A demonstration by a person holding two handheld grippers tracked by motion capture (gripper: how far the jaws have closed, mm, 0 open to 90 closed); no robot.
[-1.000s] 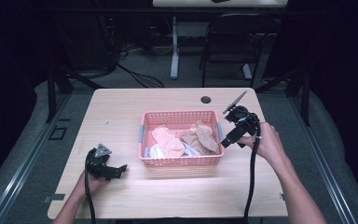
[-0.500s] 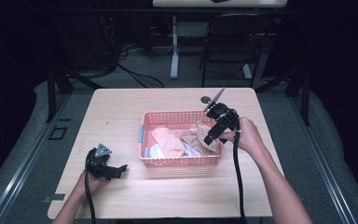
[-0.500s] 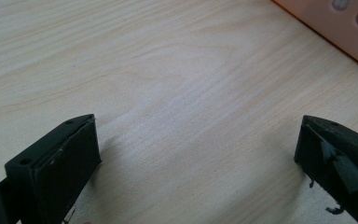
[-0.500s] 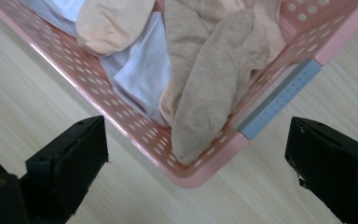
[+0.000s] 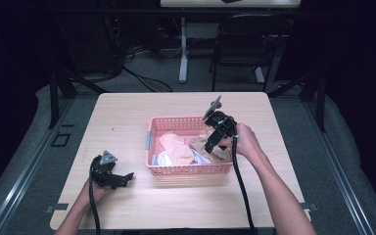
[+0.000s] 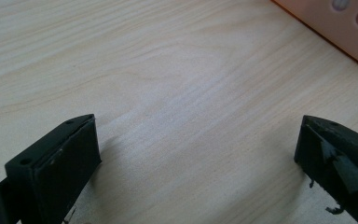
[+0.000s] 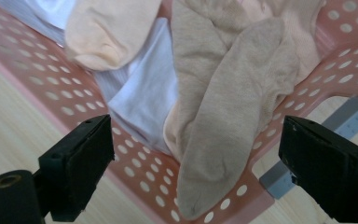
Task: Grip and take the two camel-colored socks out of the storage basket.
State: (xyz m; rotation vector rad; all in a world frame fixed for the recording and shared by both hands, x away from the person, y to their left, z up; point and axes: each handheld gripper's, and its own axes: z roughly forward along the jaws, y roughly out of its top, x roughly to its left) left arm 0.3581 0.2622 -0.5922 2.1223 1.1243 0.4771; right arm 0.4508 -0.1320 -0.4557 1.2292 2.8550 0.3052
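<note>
While jaws hang released
Surface: pale wooden table (image 5: pixel 127 122), dark room.
Right gripper (image 7: pixel 196 163): over tan knitted sock (image 7: pixel 233 116) inside pink perforated plastic basket (image 5: pixel 186 169).
Left gripper (image 6: pixel 198 154): released, beside basket.

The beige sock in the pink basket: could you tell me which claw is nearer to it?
Right. The right claw hangs open just over the beige sock in the pink basket; the left claw rests on the table, left of the basket.
</note>
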